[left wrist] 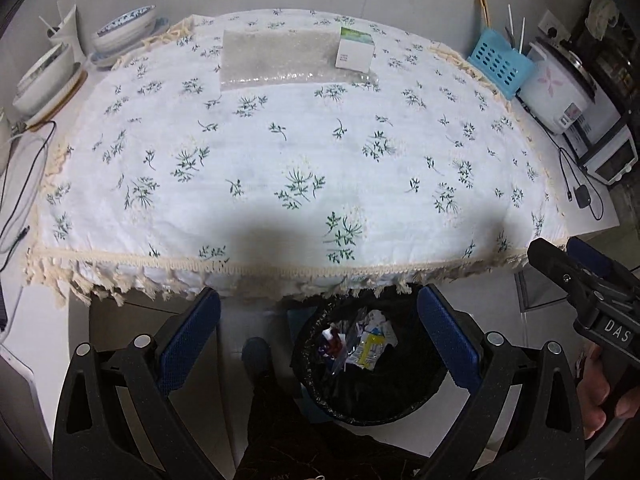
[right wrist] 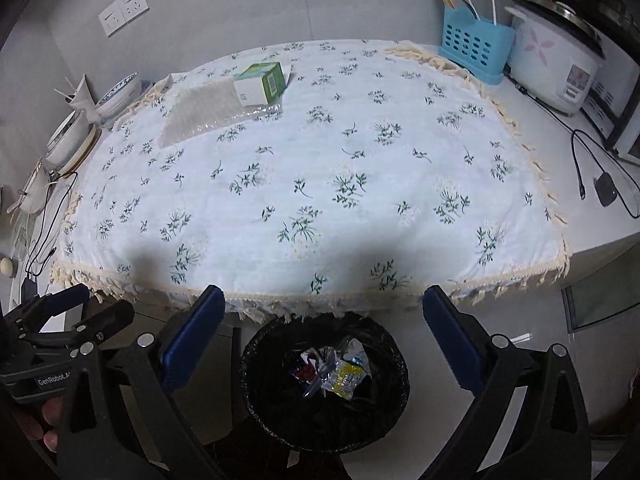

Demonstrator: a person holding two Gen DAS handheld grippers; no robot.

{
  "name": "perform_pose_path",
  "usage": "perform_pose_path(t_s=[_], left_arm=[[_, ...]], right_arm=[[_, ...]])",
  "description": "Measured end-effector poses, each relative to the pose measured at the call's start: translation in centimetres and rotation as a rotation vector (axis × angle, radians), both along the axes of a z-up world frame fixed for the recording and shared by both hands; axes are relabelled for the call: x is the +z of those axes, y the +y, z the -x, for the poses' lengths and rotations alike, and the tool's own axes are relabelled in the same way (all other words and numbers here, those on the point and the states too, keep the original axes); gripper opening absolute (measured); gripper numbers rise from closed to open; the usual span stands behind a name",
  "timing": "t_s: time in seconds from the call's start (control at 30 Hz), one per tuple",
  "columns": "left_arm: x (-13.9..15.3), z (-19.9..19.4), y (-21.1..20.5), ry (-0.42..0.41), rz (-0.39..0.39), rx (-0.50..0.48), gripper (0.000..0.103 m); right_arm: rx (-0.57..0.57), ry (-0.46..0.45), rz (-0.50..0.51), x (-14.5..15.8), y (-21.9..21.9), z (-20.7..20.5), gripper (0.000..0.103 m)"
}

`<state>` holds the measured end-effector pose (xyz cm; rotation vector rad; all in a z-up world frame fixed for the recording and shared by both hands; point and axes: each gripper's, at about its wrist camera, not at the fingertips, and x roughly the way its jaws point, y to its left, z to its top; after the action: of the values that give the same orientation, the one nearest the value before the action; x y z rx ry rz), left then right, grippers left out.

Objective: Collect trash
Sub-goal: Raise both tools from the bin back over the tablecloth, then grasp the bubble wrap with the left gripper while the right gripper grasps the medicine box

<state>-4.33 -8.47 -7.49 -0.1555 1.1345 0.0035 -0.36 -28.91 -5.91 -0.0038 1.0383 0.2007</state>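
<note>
A black-lined trash bin (left wrist: pixel 424 396) (right wrist: pixel 256 384) stands on the floor below the table's front edge, holding several crumpled wrappers (left wrist: pixel 362 340) (right wrist: pixel 334 368). Both grippers hang above it. My left gripper (left wrist: pixel 318 312) is open with nothing between its blue pads. My right gripper (right wrist: pixel 324 312) is open wide and empty too. At the far side of the floral tablecloth (left wrist: pixel 280 152) (right wrist: pixel 320 168) lie a sheet of bubble wrap (left wrist: pixel 264 58) (right wrist: pixel 200 108) and a small green-and-white box (left wrist: pixel 354 50) (right wrist: pixel 260 82) resting on its edge.
Bowls and plates (left wrist: pixel 124 28) (right wrist: pixel 116 96) stand at the back left. A blue utensil basket (left wrist: pixel 500 64) (right wrist: pixel 474 46) and a rice cooker (left wrist: pixel 560 88) (right wrist: pixel 554 68) stand at the back right. Cables (left wrist: pixel 28 184) (right wrist: pixel 592 176) run along both table sides.
</note>
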Motion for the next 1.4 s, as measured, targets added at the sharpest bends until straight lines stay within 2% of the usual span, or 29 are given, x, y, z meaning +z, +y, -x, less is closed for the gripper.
perform_pose_path(t_s=[0.27, 0.83, 1.4], left_arm=[[2.2, -2.7, 1.8, -0.019, -0.002, 0.012, 0.097], [3.2, -9.5, 7.1, -0.009, 0.009, 0.039, 0.097], [2.0, -18.3, 13.2, 0.022, 0.002, 0.041, 0.097]], right_arm=[[0.01, -0.032, 0.0, 2.2, 1.4, -3.0, 0.095], [0.047, -0.046, 0.025, 4.4, 6.8, -10.7, 0.095], [0.014, 0.004, 0.022, 3.3, 12.5, -21.2, 0.095]])
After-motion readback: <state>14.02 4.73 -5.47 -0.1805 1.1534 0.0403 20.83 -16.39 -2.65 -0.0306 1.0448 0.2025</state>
